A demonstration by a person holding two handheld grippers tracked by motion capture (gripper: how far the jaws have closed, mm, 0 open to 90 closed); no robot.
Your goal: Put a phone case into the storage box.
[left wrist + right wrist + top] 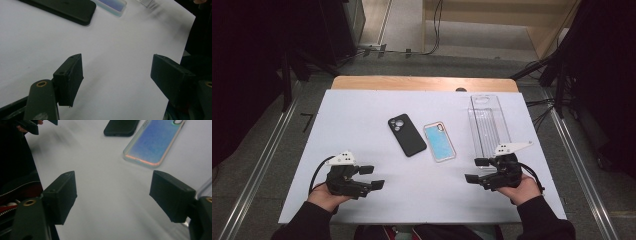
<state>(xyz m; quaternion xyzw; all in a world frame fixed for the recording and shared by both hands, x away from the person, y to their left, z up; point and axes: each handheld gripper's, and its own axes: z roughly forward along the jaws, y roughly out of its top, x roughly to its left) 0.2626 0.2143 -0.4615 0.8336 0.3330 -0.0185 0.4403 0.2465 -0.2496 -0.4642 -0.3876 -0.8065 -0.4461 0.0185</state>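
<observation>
A black phone case (407, 135) lies camera-side up at the middle of the white sheet (357, 115), with a shimmering blue phone case (439, 141) just right of it. My left gripper (373, 177) hovers near the front left, jaws open and pointing right with nothing between them. My right gripper (476, 170) is near the front right, jaws open and empty, pointing left. In the left gripper view the open jaws (117, 65) frame bare sheet, the black case (65, 8) and blue case (112, 5) beyond. The right gripper view (112, 185) has the blue case (155, 142) and black case (121, 127) ahead.
A long clear plastic box (488, 123) lies at the right of the sheet, just beyond my right gripper. A wooden table edge (422, 83) shows at the back. Metal rails run along both sides on the floor, with dark stands and cables behind.
</observation>
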